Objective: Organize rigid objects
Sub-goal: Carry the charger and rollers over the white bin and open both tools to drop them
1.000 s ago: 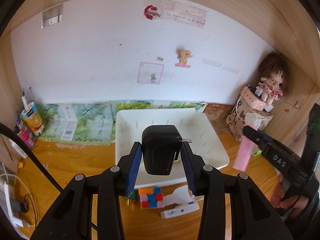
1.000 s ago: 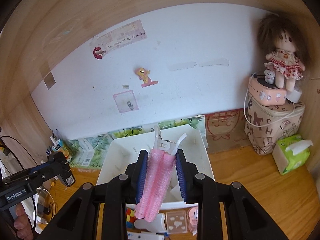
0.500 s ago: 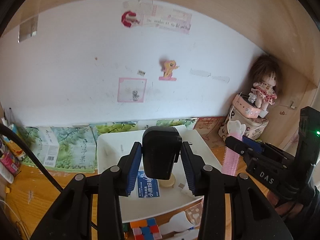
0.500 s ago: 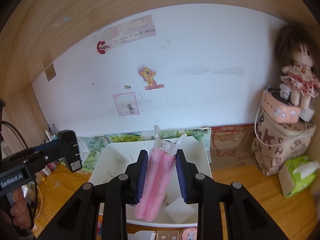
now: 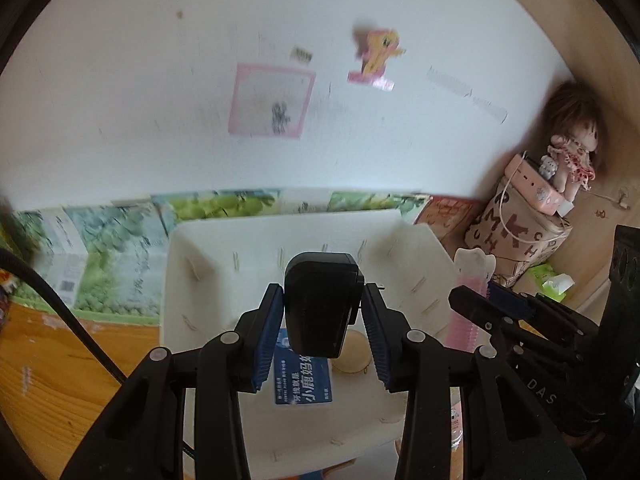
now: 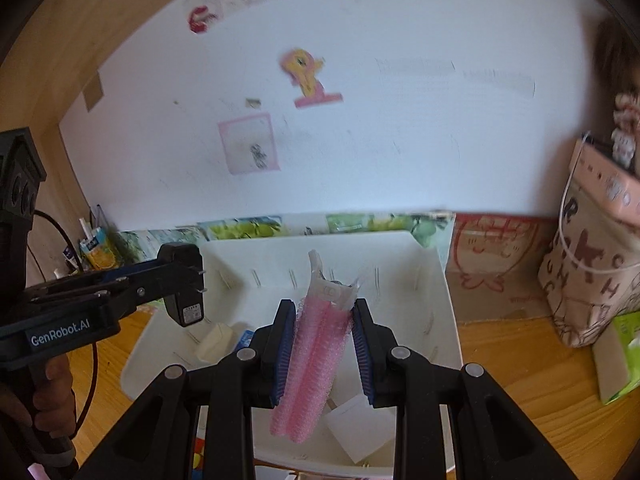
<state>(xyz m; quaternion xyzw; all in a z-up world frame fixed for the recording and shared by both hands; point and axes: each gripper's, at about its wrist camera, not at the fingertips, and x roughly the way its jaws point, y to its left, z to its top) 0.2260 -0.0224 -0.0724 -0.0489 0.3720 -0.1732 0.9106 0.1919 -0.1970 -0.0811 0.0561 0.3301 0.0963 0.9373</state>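
My left gripper (image 5: 322, 330) is shut on a black power adapter (image 5: 320, 304) and holds it above the white bin (image 5: 192, 276). The adapter also shows in the right wrist view (image 6: 186, 288), over the bin's left side. My right gripper (image 6: 324, 344) is shut on a pink hair roller clip (image 6: 314, 364) and holds it above the bin (image 6: 440, 320). The clip shows in the left wrist view (image 5: 468, 300), at the bin's right edge. In the bin lie a blue card (image 5: 304, 380), a beige round piece (image 5: 352, 356) and a white square (image 6: 360, 426).
A patterned bag (image 5: 516, 232) with a pink case and a doll (image 5: 572, 148) stands at the back right. A green tissue pack (image 6: 620, 352) lies to the right. Green printed boxes (image 5: 100, 256) line the wall behind the bin. A pen cup (image 6: 94, 244) stands at the left.
Both grippers have moved forward and now hang over the white bin with their objects still held. The cube and small items on the table front have dropped out of view.
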